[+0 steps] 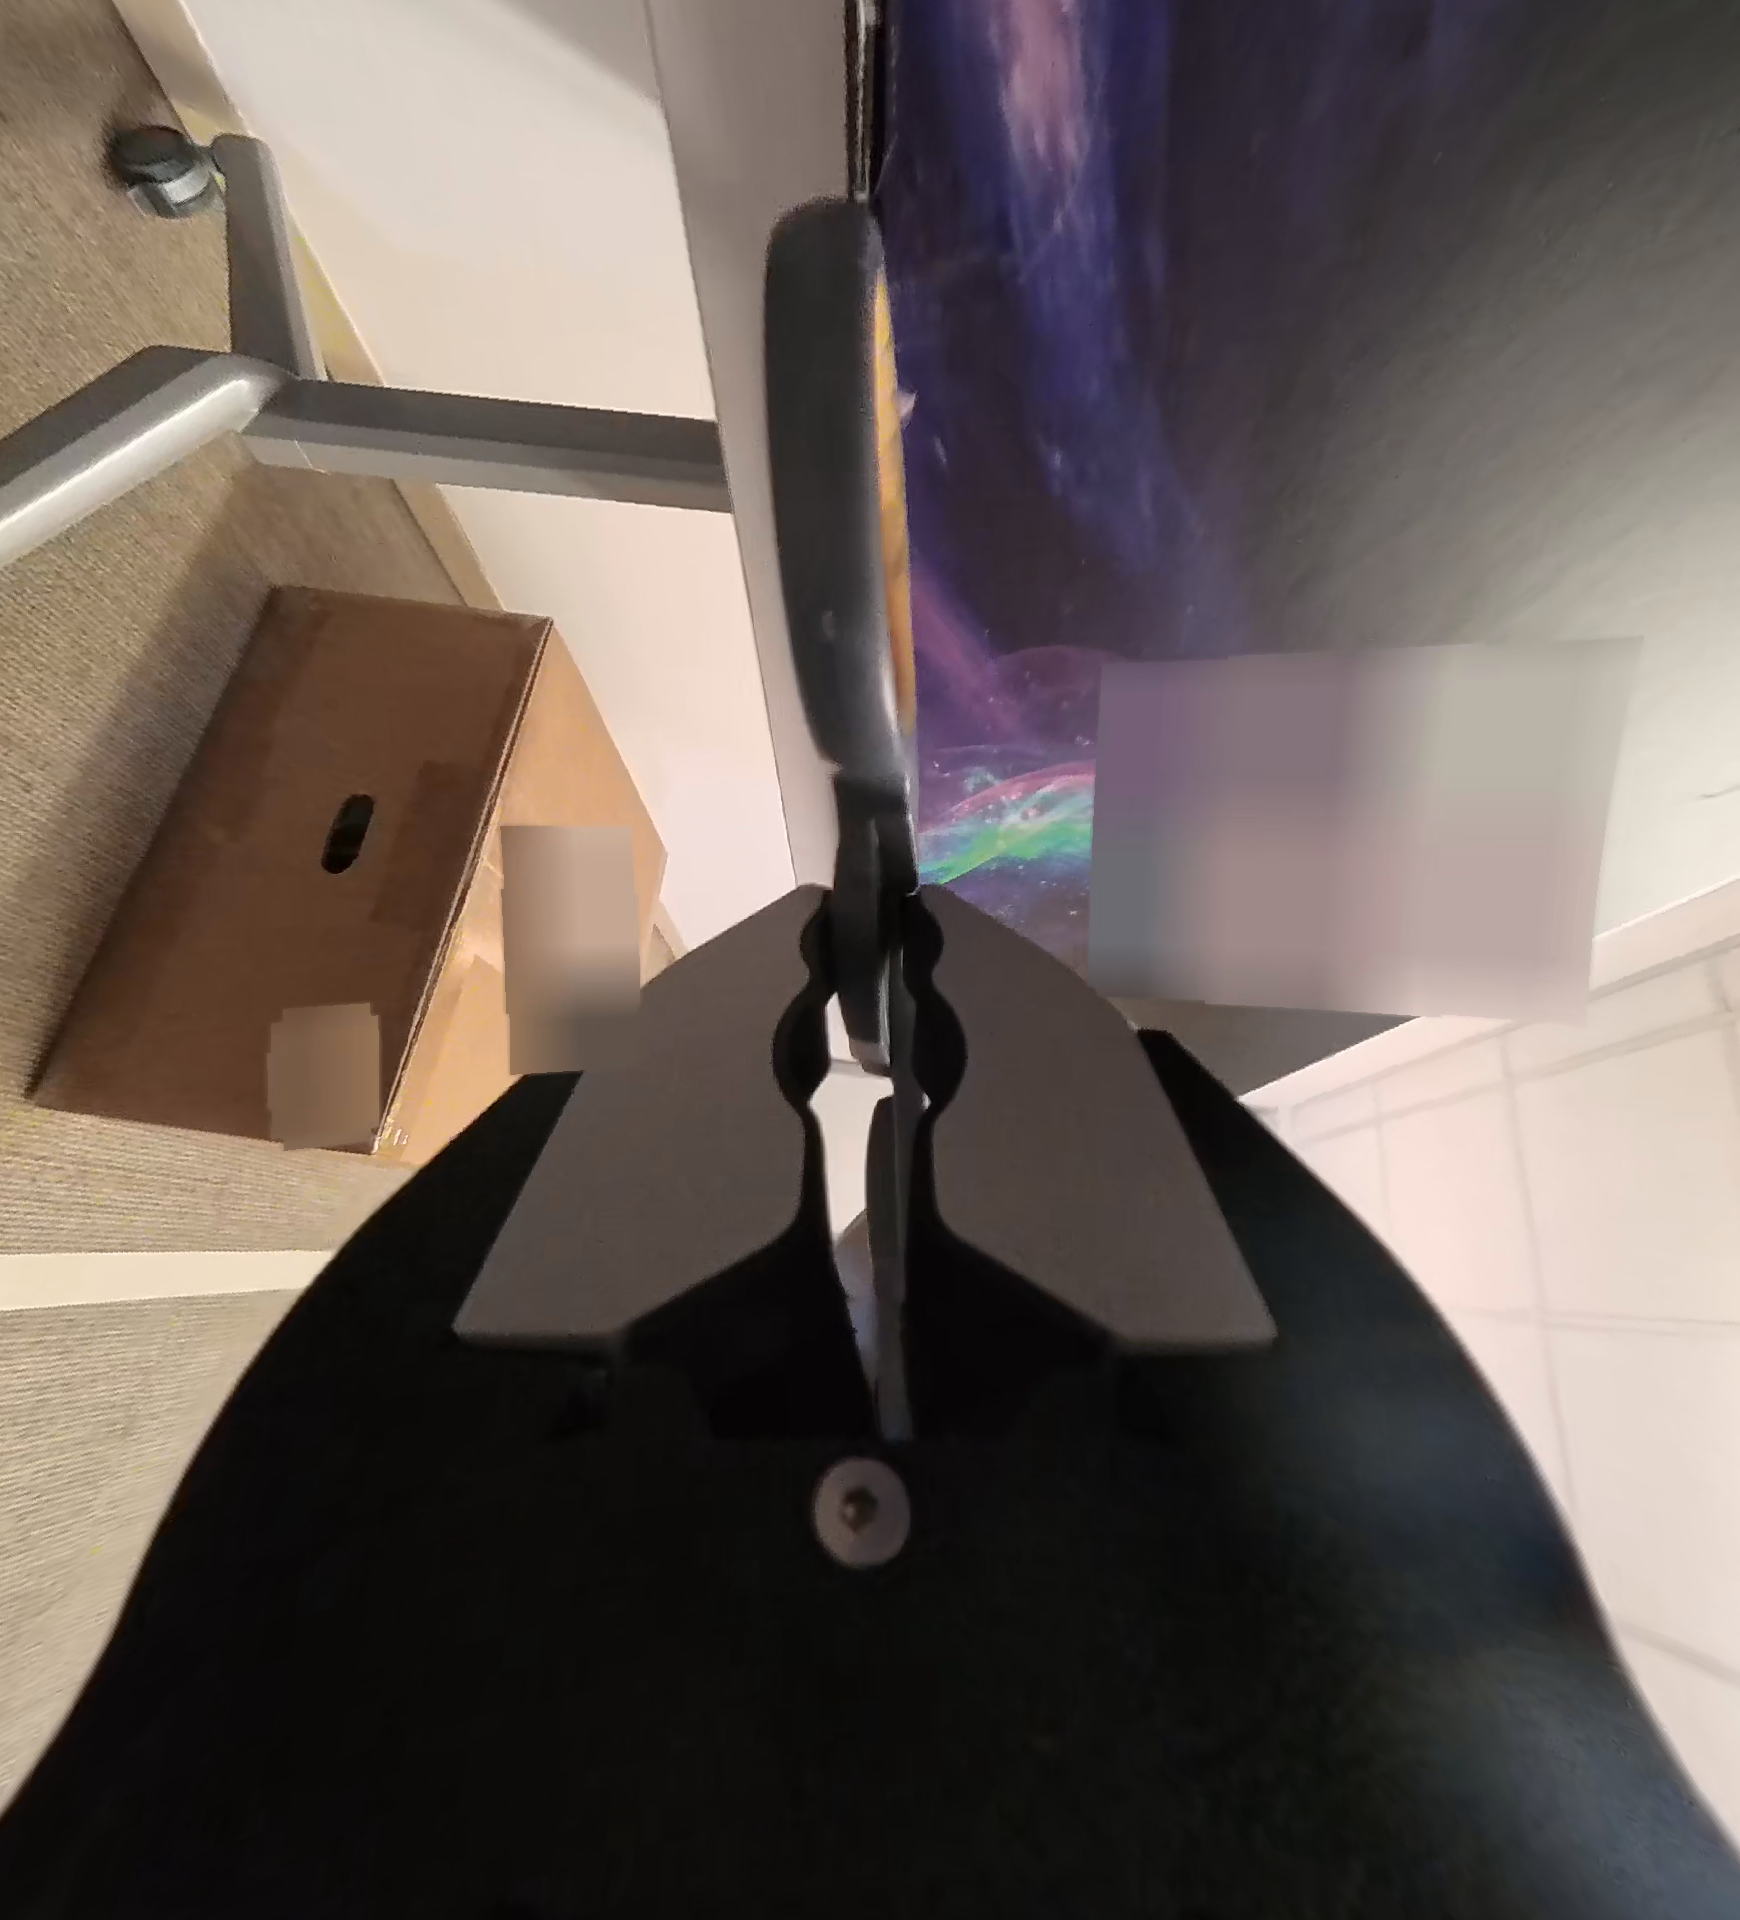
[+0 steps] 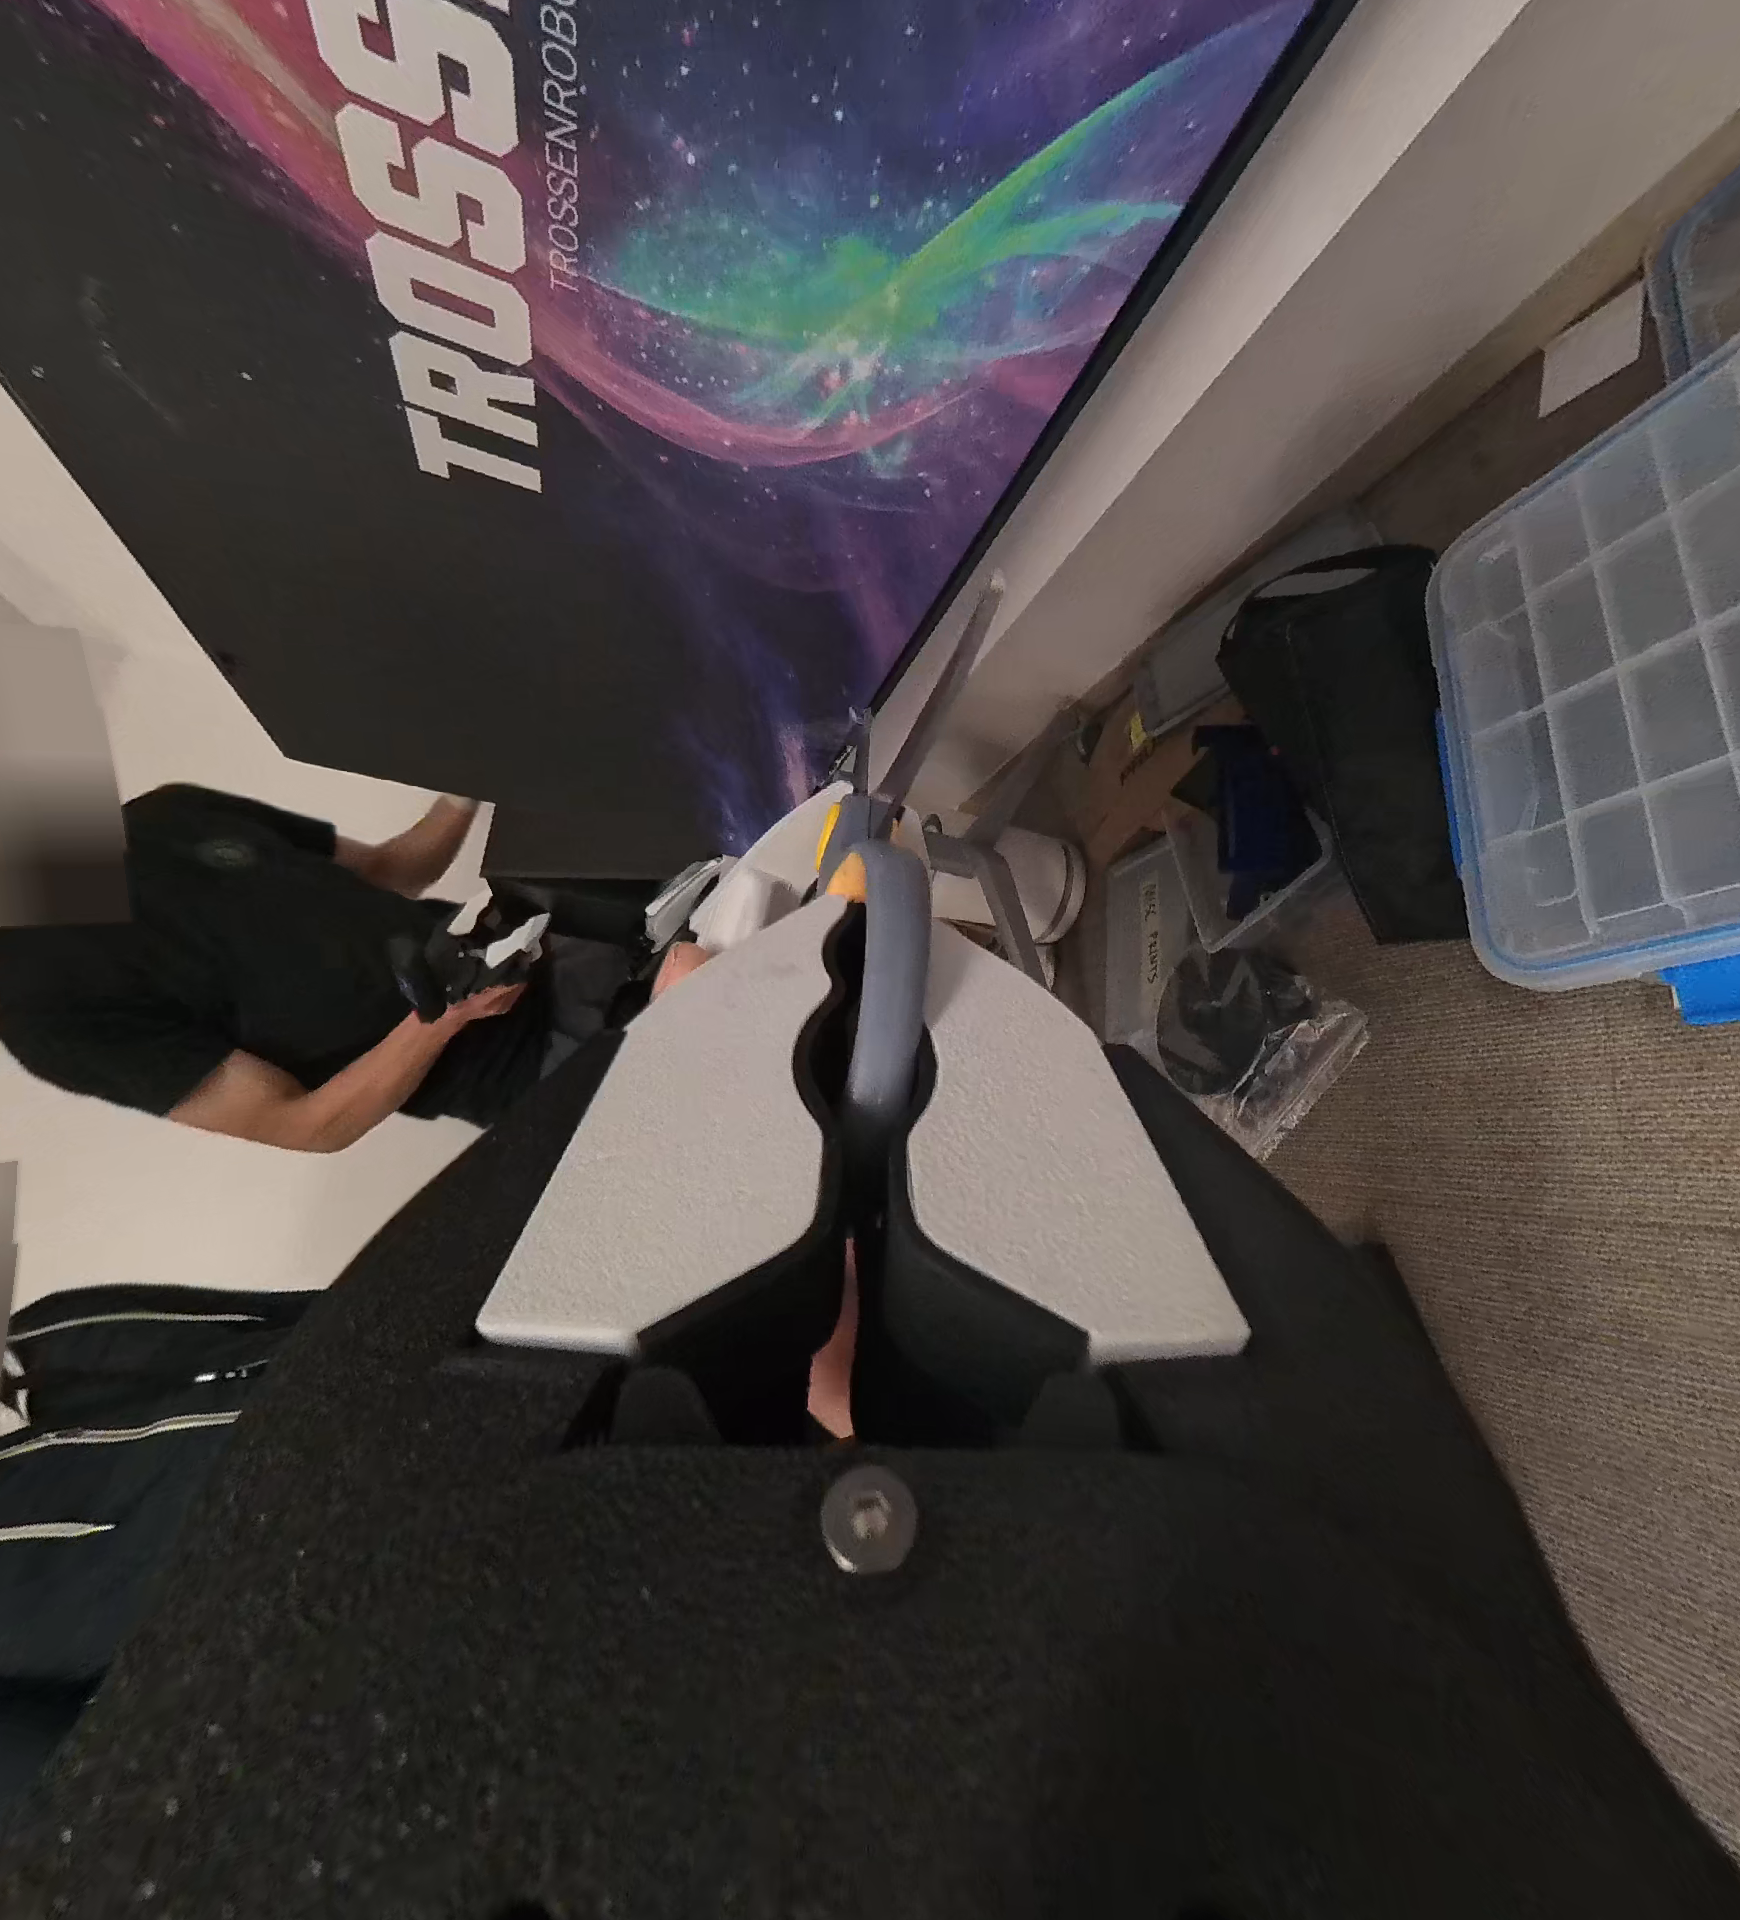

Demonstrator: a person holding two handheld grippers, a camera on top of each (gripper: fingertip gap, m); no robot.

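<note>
I am looking past both claws at a large dark mat [image 2: 637,416] printed with purple, pink and green nebula swirls, which is filling the far part of each view and lying on a white tabletop [image 1: 554,208]. In the left view a cardboard box [image 1: 274,852] is sitting on beige carpet [image 1: 14,416] to the left, beside a grey metal chair base [image 1: 263,395] with a castor. In the right view a clear compartment organiser [image 2: 1655,665] with blue latches is resting on the carpet at the right, with a black bag [image 2: 1365,727] just beyond it. A person in a black shirt [image 2: 222,966] is leaning at the left of that view, partly covered by blur.

The left gripper [image 1: 871,935] is clamping its grey fingers [image 1: 700,1122] on a pair of scissors [image 1: 835,499]. The dark handle loop is sticking out ahead of the fingertips, close against the mat's edge, while the rest is running back between the fingers towards me. The tool is motion-smeared, so I cannot make out its blades here.

The right gripper [image 2: 871,997] is squeezing its pale fingers [image 2: 700,1122] on a grey handle loop [image 2: 881,987] with an orange patch near the pivot. A thin grey blade [image 2: 939,686] is pointing away along the mat's edge. I cannot tell whether both claws are holding the same tool, since each view is cutting off the other end.
</note>
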